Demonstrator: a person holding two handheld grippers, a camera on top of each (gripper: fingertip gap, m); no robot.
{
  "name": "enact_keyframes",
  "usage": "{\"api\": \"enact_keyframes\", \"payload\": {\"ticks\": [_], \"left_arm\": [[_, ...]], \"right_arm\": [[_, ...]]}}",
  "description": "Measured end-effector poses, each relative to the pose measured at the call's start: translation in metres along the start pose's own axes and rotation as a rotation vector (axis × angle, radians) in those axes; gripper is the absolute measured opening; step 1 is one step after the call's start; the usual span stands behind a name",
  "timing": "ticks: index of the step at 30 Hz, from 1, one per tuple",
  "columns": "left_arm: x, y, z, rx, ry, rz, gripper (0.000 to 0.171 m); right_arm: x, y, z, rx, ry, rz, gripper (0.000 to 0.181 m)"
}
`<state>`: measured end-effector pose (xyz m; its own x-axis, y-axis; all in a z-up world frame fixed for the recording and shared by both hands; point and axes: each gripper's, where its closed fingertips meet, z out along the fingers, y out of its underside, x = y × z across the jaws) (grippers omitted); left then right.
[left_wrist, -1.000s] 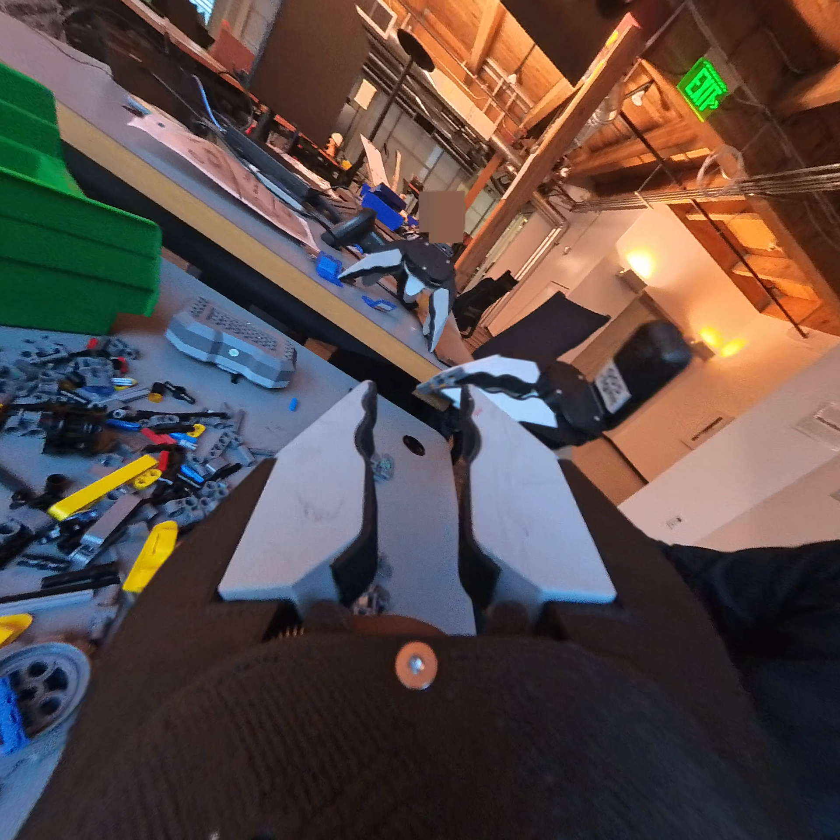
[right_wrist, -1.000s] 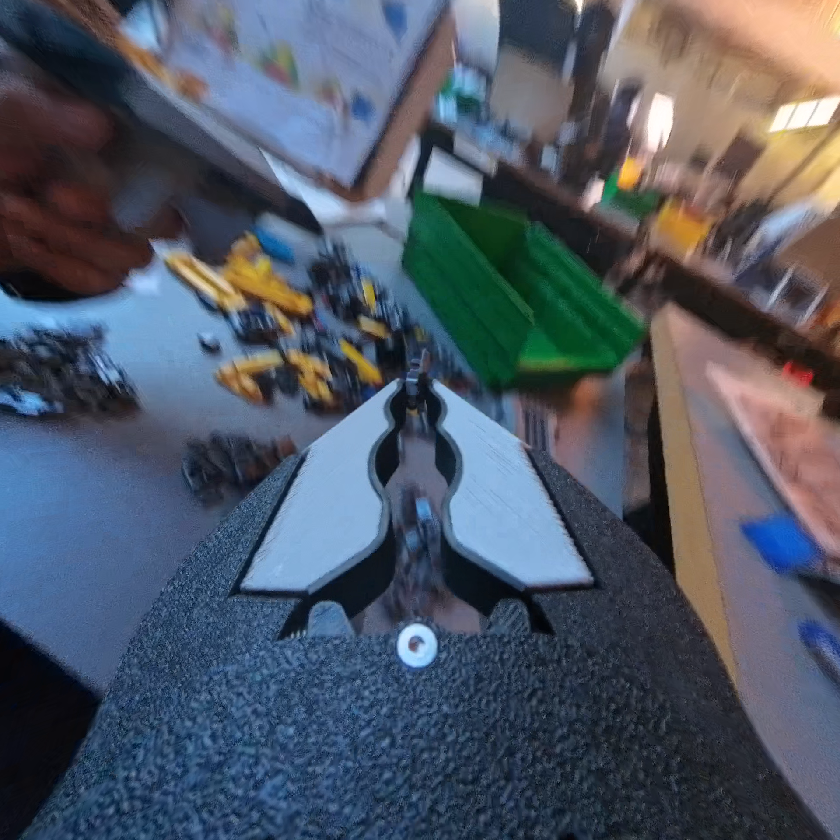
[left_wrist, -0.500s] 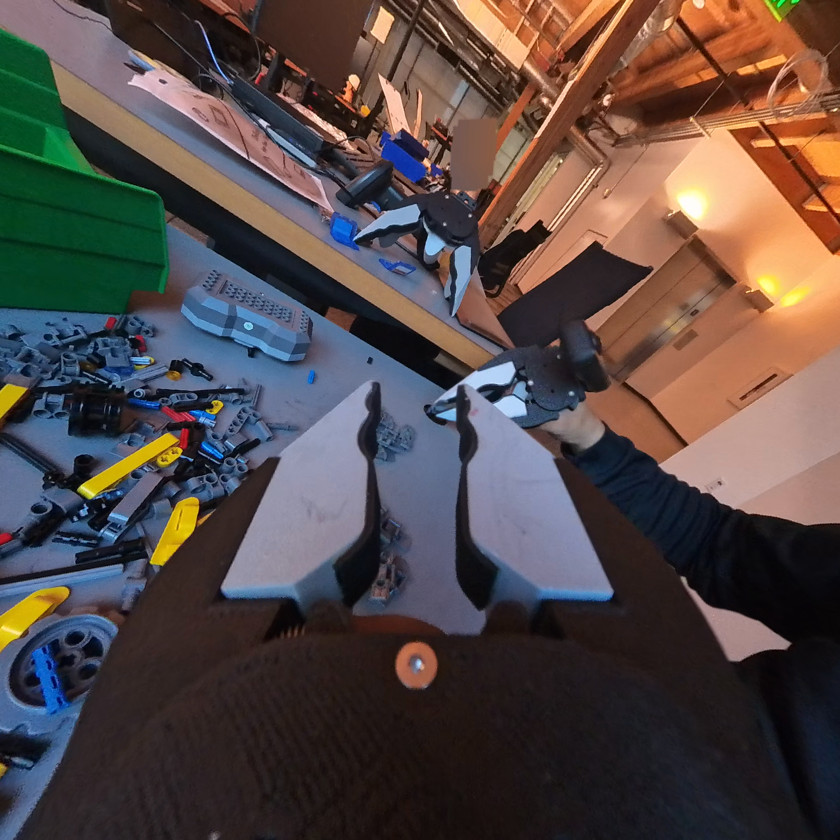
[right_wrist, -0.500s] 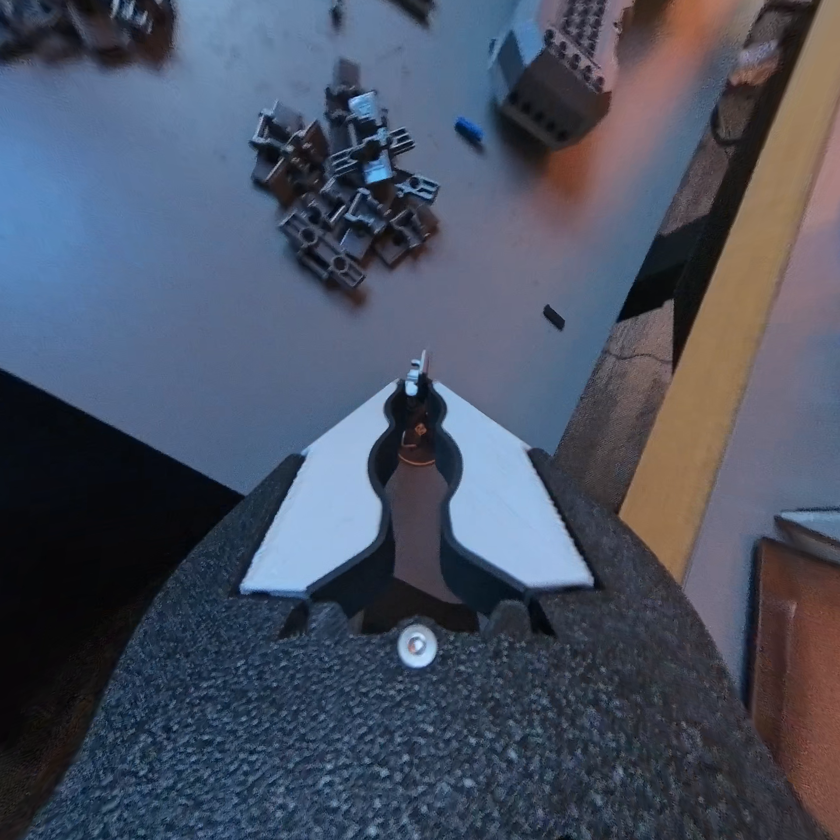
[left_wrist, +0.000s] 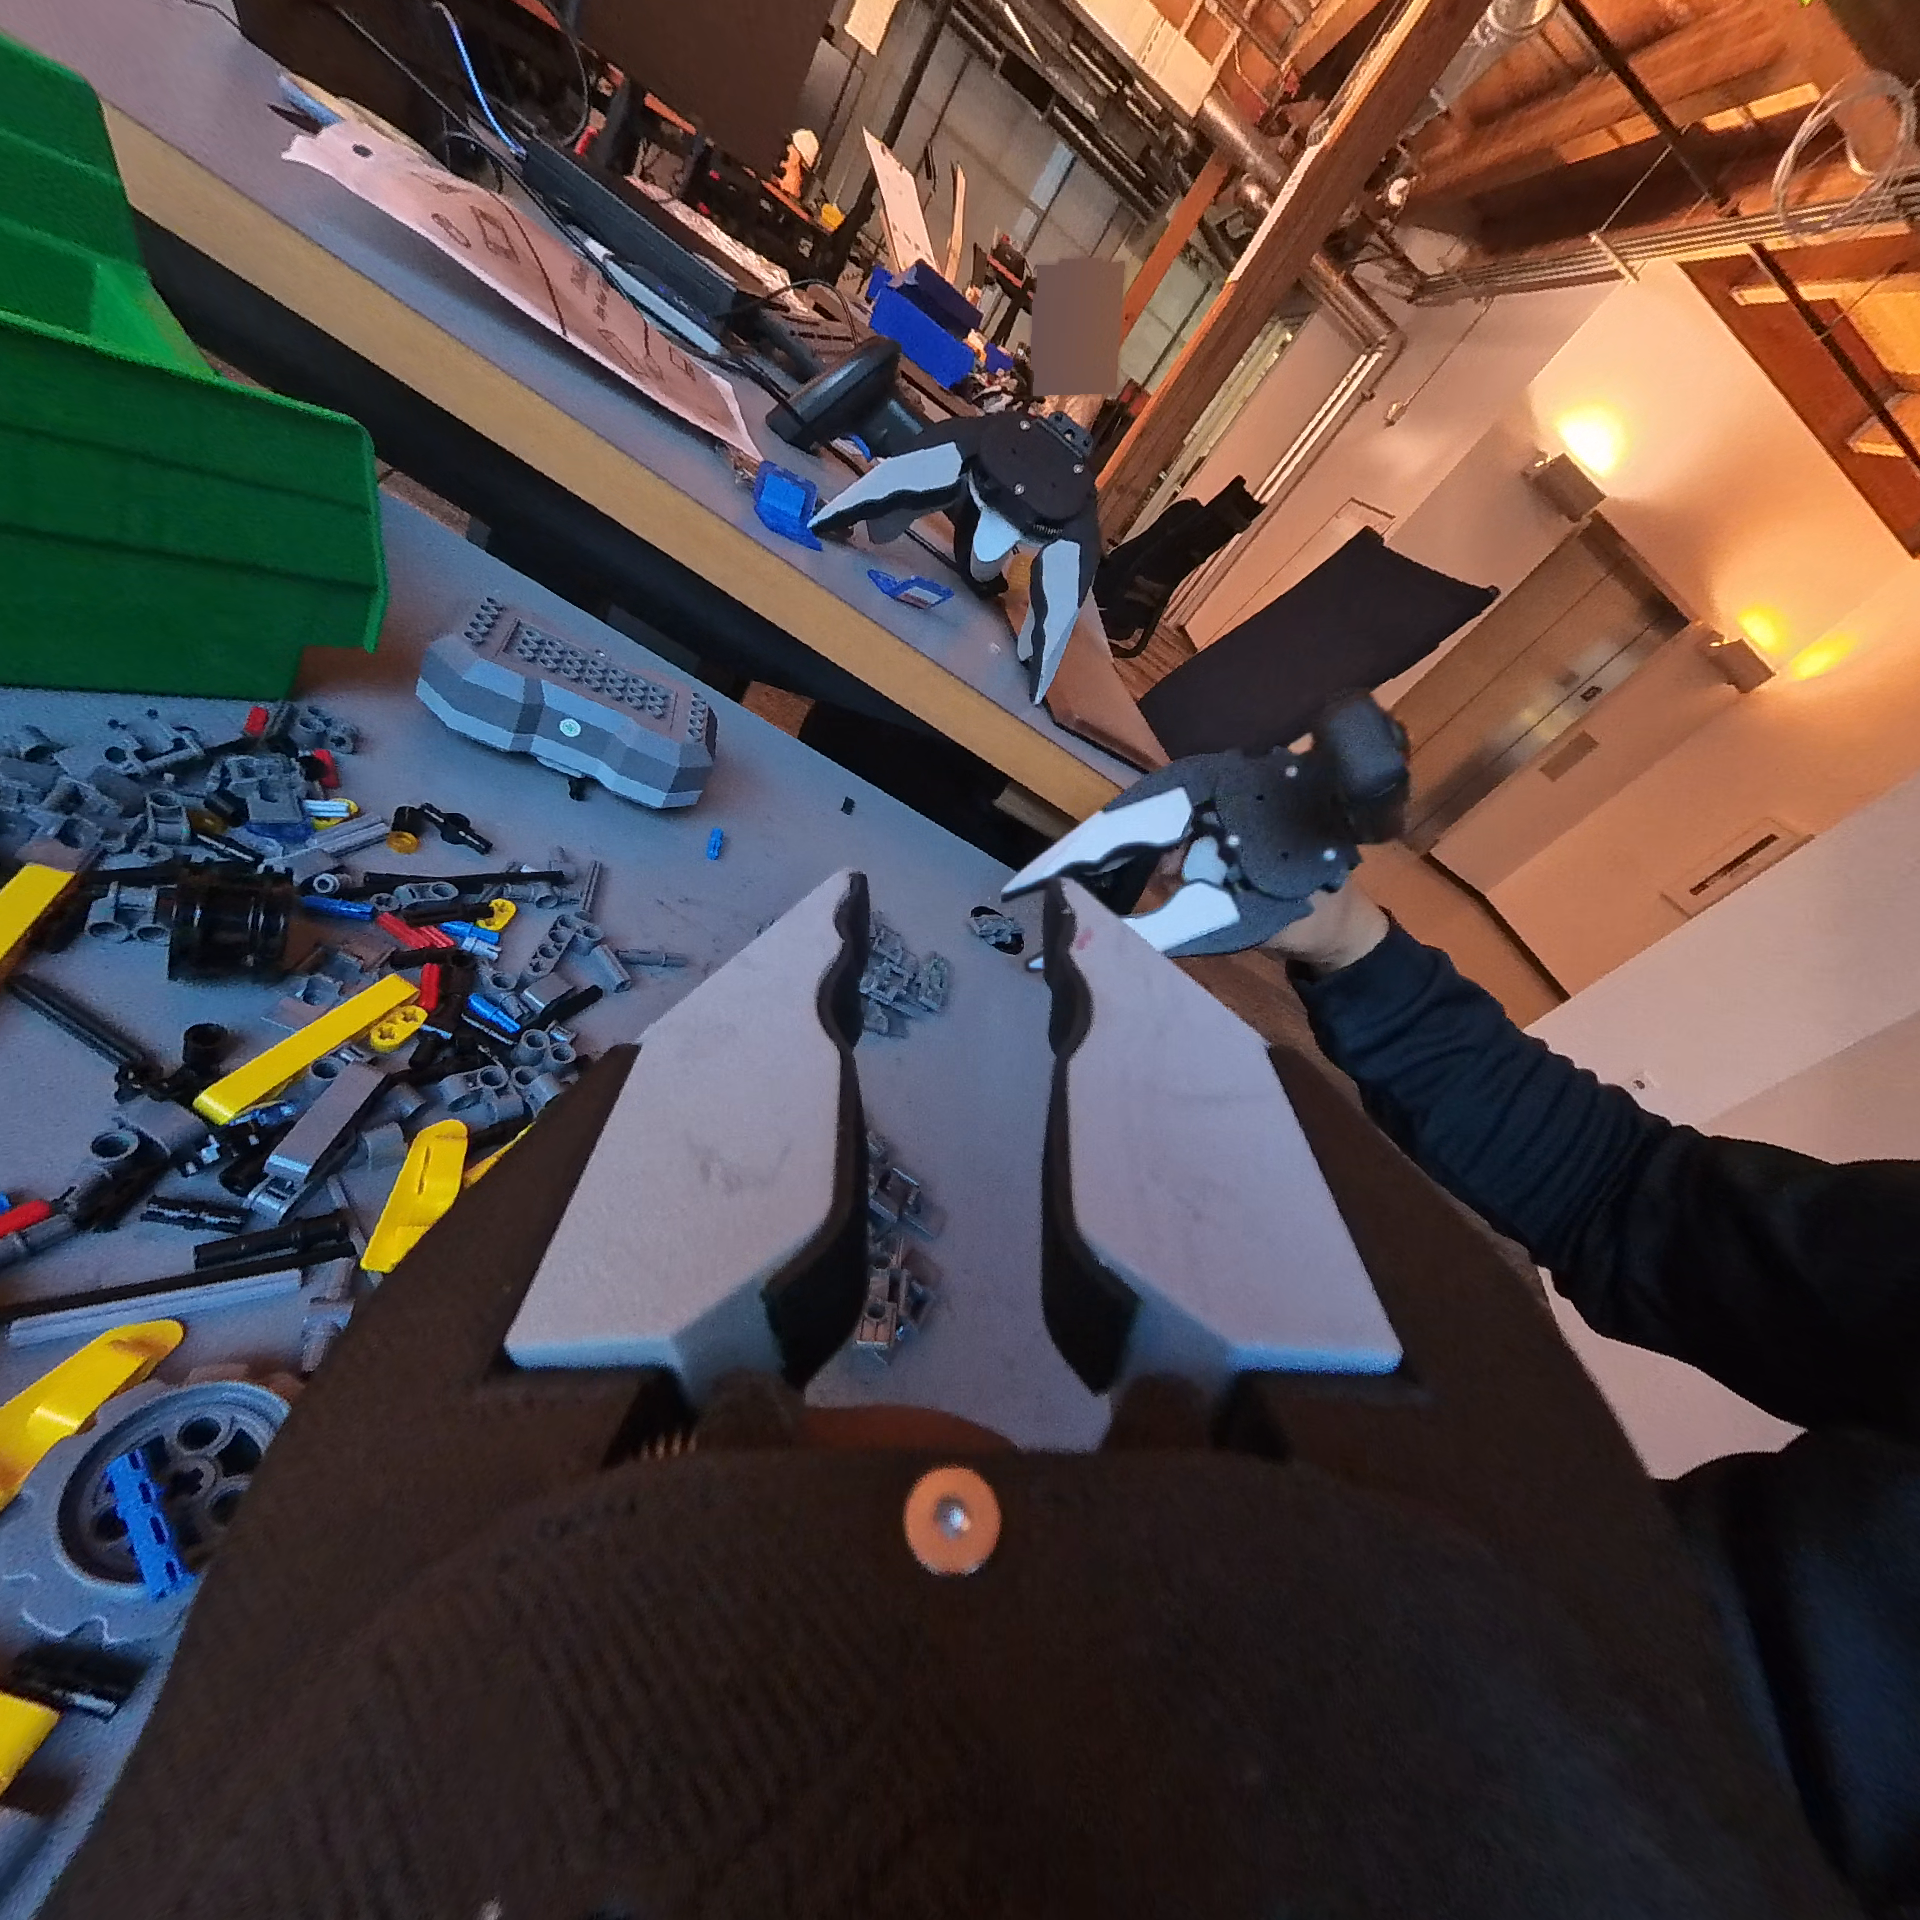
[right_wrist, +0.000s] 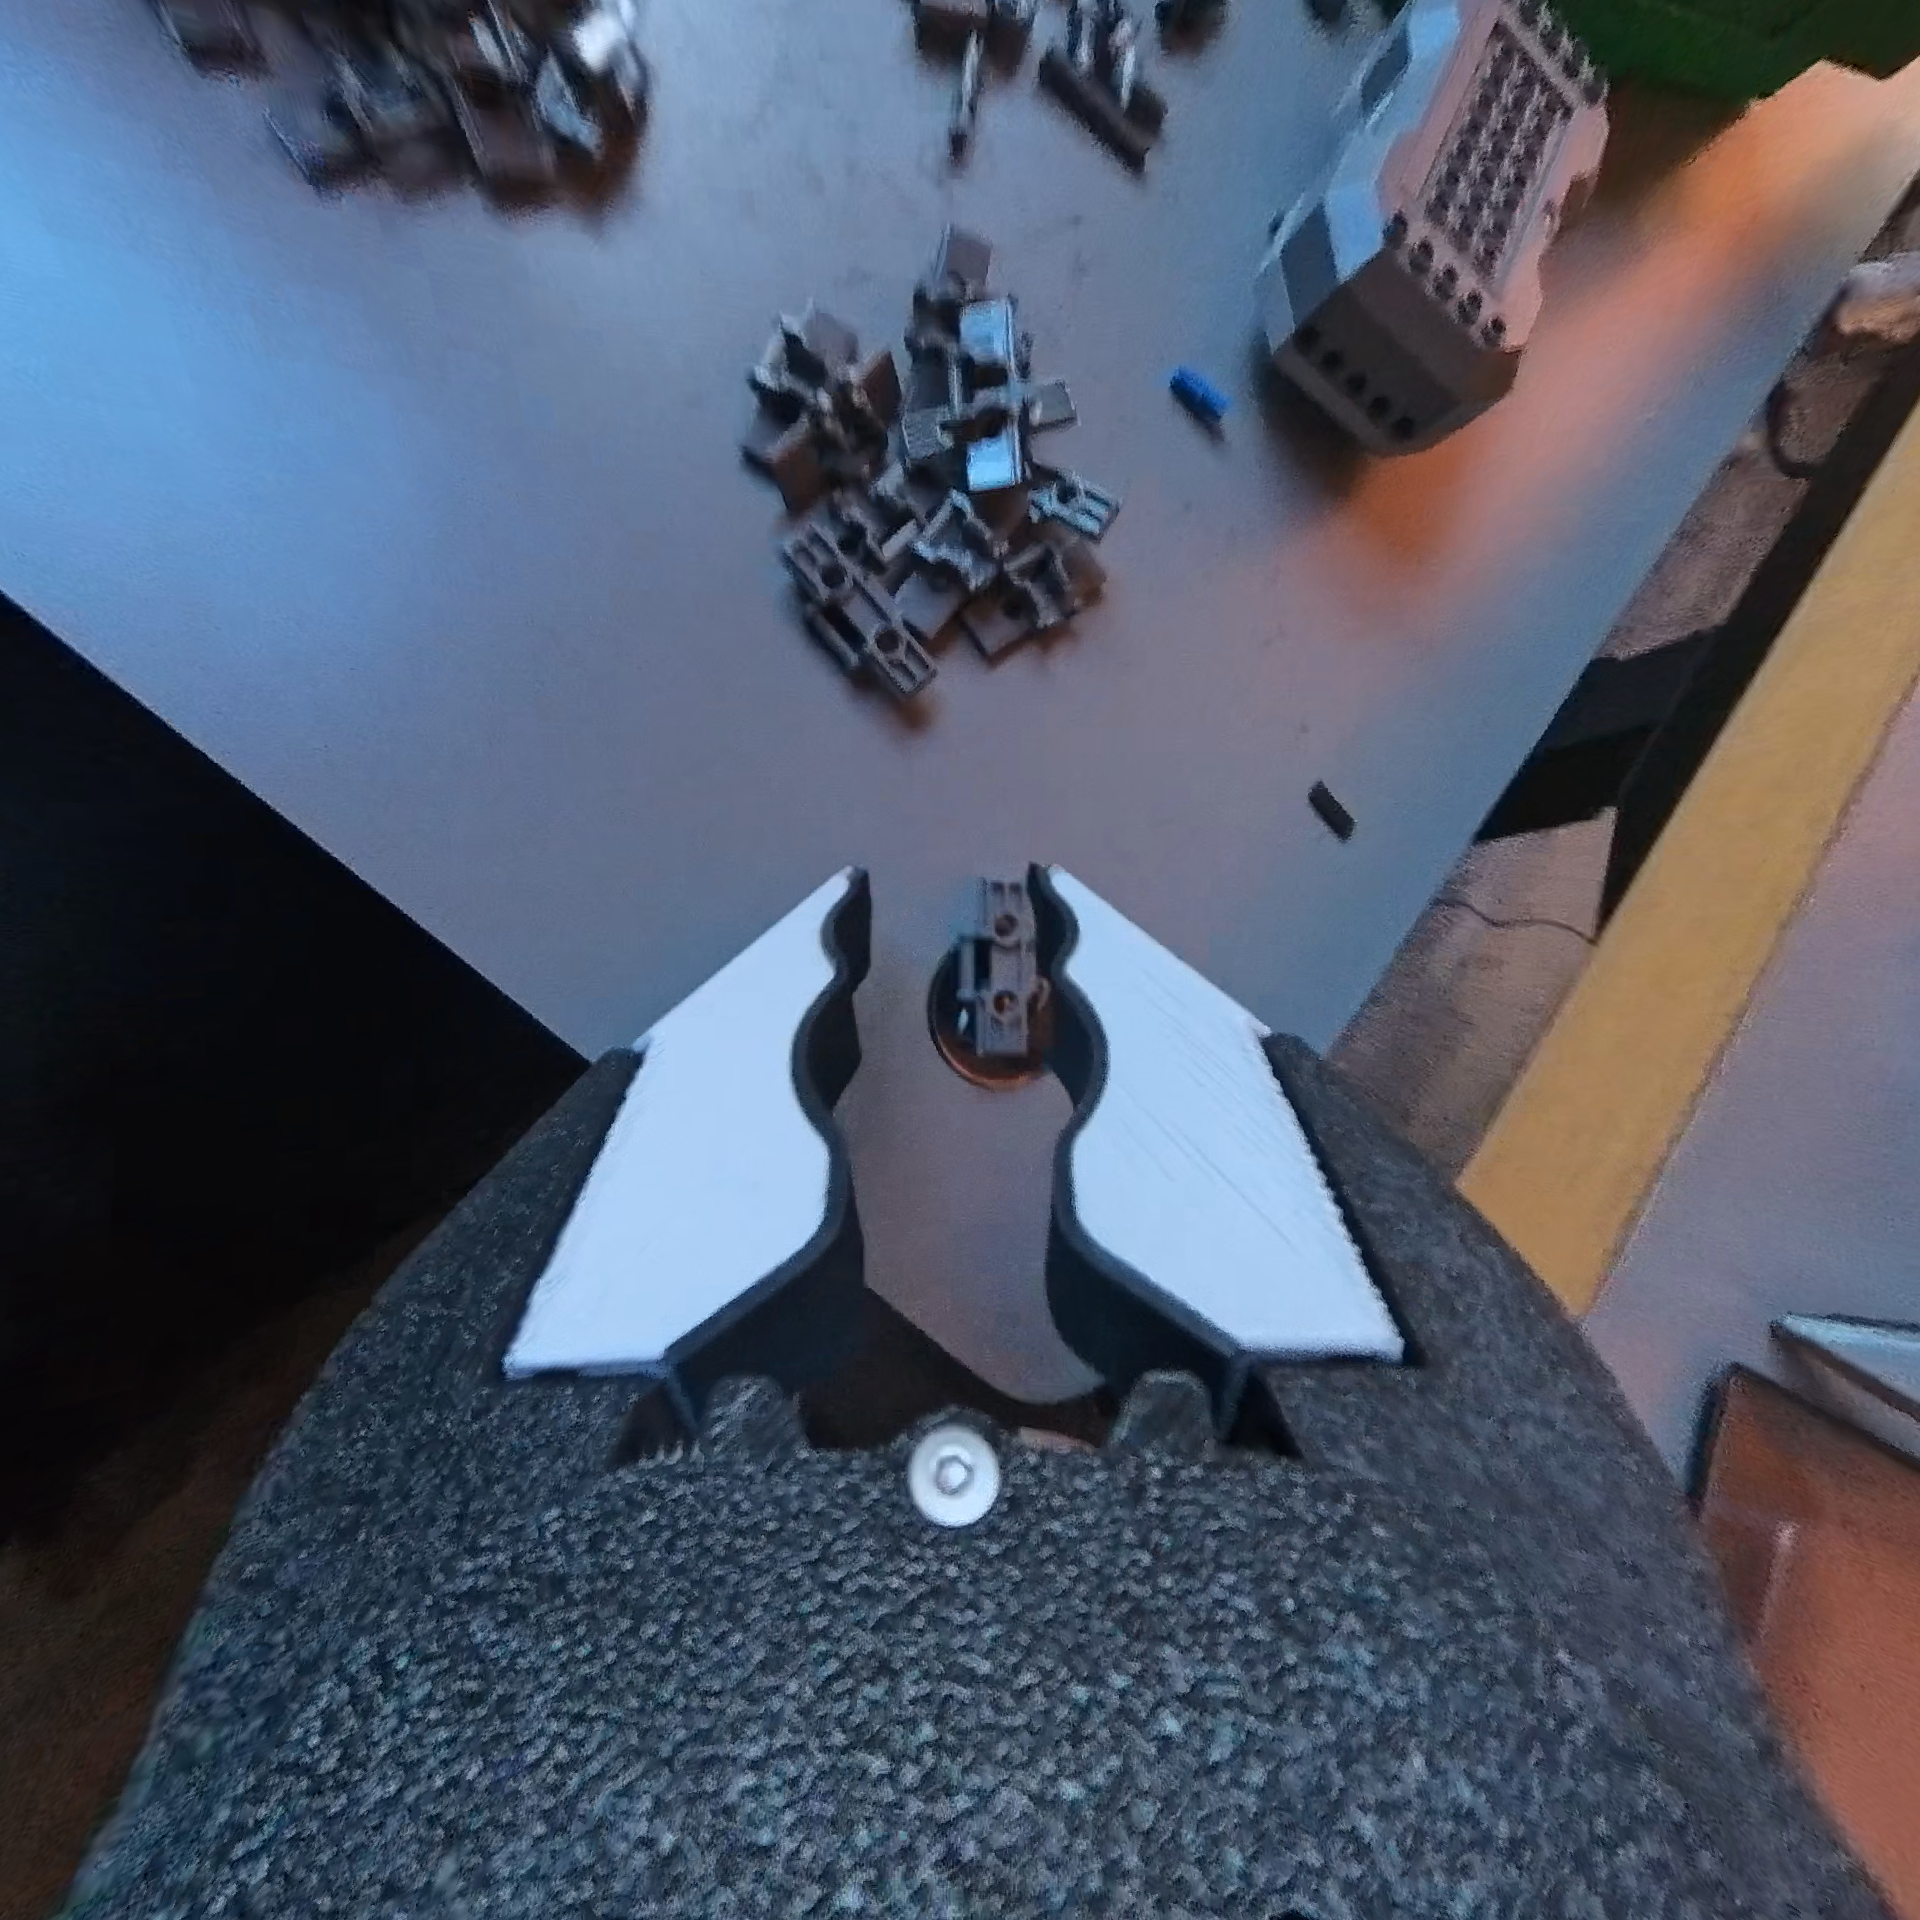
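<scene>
Two handheld grippers are over one grey bench (left_wrist: 790, 862), both with jaws spread and nothing held. The left gripper (left_wrist: 951, 914) has flat pale fingers (left_wrist: 727, 1143) with wavy dark inner edges; through its gap show two small heaps of grey connector pieces (left_wrist: 904, 982), one beyond the tips and one nearer the base.

The right gripper (right_wrist: 948, 883), with white ribbed fingers (right_wrist: 707, 1132) in a rough black housing, hangs at the bench's near right corner. Between its tips, close against the right finger, sits a single small grey connector piece (right_wrist: 1000, 961) over a round hole (right_wrist: 987, 1060) in the benchtop; whether the finger touches it is not clear. Farther in lies a heap of grey connectors (right_wrist: 935, 468), then one tiny blue pin (right_wrist: 1198, 395) and one blocky grey studded hub (right_wrist: 1423, 239) near the right edge. One small black bit (right_wrist: 1331, 808) lies close to that edge.

At the left side of the bench spreads a loose litter of plastic building parts (left_wrist: 312, 987): several yellow beams, black axles, red and blue pins, and one grey wheel (left_wrist: 135, 1496) with a blue beam on it. One green ribbed bin (left_wrist: 156, 499) stands at the far left; its contents are not visible. On the next bench (left_wrist: 582, 436), a third gripper (left_wrist: 997, 520) rests with fingers splayed.
</scene>
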<state>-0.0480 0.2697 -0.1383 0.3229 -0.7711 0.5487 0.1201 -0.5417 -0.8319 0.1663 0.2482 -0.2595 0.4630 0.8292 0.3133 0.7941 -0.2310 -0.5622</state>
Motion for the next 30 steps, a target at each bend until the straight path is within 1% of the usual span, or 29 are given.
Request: {"api": "enact_keyframes", "payload": {"ticks": [2, 4, 8, 10, 13, 16, 25, 30], "left_arm": [[0.0, -0.001, 0.0, 0.002, 0.001, 0.0, 0.03], [0.0, -0.001, -0.001, 0.002, 0.002, -0.001, 0.03], [-0.001, 0.0, -0.001, -0.004, -0.003, -0.001, 0.03], [-0.001, 0.0, -0.001, -0.009, -0.007, -0.003, 0.03], [0.001, -0.002, -0.003, -0.005, -0.001, -0.005, 0.029], [0.002, -0.004, -0.005, 0.001, 0.004, -0.006, 0.029], [-0.001, -0.002, -0.004, -0.011, -0.006, -0.015, 0.029], [-0.001, -0.002, -0.004, -0.012, -0.004, -0.019, 0.029]], "right_arm": [[-0.005, -0.013, 0.002, 0.026, -0.05, 0.038, 0.041], [-0.006, -0.02, 0.011, 0.015, -0.077, 0.064, 0.044], [-0.01, -0.027, 0.031, -0.031, -0.196, 0.21, 0.043], [-0.01, -0.024, 0.037, -0.062, -0.227, 0.259, 0.038], [-0.006, -0.022, 0.04, -0.073, -0.205, 0.254, 0.02], [-0.011, -0.027, 0.044, -0.066, -0.233, 0.251, 0.007], [-0.002, -0.043, 0.058, -0.06, -0.195, 0.223, 0.007], [0.006, -0.041, 0.047, -0.046, -0.167, 0.228, 0.012]]}}
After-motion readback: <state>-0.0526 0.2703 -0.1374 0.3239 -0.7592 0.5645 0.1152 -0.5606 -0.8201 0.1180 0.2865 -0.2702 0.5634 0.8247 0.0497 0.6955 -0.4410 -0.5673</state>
